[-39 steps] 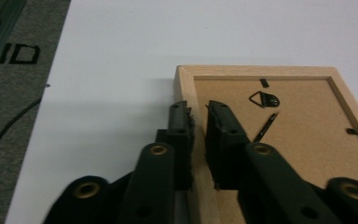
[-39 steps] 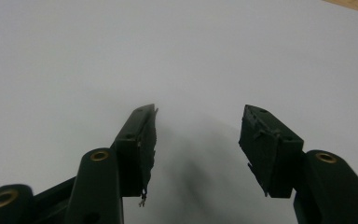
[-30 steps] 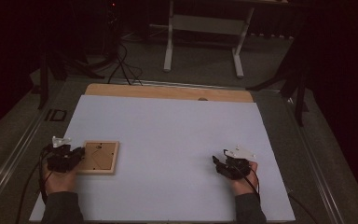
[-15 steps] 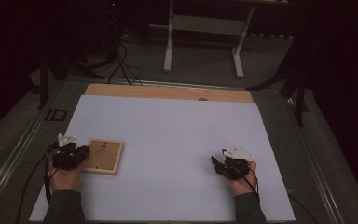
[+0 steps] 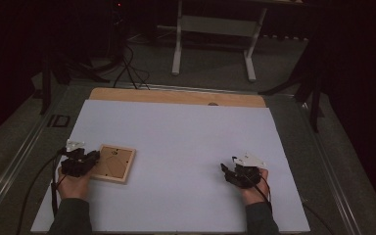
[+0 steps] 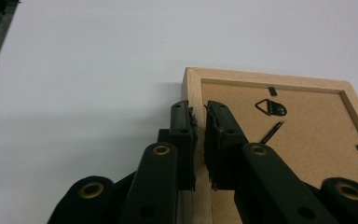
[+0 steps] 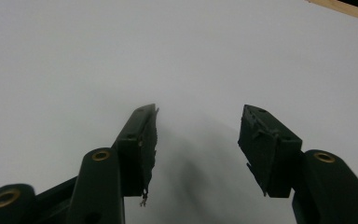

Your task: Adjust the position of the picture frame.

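A small wooden picture frame lies back side up on the white table top, near the left front. Its brown backing board and black hanging clip face up in the left gripper view. My left gripper is at the frame's left edge, and its jaws are shut on the frame's light wooden side rail. My right gripper rests low over bare table at the right front, jaws wide apart with nothing between them.
A bare wooden strip runs along the table's far edge. Beyond it a white metal stand and black cables sit on the floor. A cable trails from the left gripper off the table's left side.
The left gripper and the frame have shifted a little to the right, and the frame now lies slightly turned. The right gripper has stayed put.
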`<state>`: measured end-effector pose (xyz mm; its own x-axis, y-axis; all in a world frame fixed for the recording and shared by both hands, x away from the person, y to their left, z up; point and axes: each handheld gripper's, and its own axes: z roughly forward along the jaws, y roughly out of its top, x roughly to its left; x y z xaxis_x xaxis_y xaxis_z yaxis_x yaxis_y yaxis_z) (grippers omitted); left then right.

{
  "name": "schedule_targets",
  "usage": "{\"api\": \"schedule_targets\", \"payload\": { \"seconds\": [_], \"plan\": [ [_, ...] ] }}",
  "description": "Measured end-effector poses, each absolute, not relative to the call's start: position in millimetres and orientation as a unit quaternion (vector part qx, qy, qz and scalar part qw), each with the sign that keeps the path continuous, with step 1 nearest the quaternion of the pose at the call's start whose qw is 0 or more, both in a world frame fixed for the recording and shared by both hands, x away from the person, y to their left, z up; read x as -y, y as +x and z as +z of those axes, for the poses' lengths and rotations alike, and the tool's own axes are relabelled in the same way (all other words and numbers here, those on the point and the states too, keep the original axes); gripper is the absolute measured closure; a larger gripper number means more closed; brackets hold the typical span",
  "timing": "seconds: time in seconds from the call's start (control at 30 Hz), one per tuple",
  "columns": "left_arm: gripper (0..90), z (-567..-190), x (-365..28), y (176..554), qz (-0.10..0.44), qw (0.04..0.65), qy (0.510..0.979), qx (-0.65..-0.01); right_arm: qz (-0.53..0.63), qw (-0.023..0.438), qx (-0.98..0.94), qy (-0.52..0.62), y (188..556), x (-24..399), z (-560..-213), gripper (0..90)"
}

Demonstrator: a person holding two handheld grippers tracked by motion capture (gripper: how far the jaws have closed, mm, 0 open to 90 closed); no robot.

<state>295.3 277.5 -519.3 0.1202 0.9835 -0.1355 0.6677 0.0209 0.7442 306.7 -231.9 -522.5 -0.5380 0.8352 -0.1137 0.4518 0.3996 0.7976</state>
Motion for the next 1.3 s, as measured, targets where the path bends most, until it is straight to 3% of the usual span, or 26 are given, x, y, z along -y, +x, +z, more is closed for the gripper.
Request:
{"api": "schedule_targets", "payload": {
  "seconds": [0.9, 1.3],
  "plan": [
    [81.6, -521, -230, 312, 0.211, 0.368, 0.709, -0.563, 0.376, 0.259, -0.794, 0.403, 308, 228, -522, 45.7],
    [81.1, -523, -186, 327, 0.201, 0.389, 0.733, -0.521, 0.379, 0.259, -0.792, 0.403, 308, 228, -522, 45.9]
  ]
}}
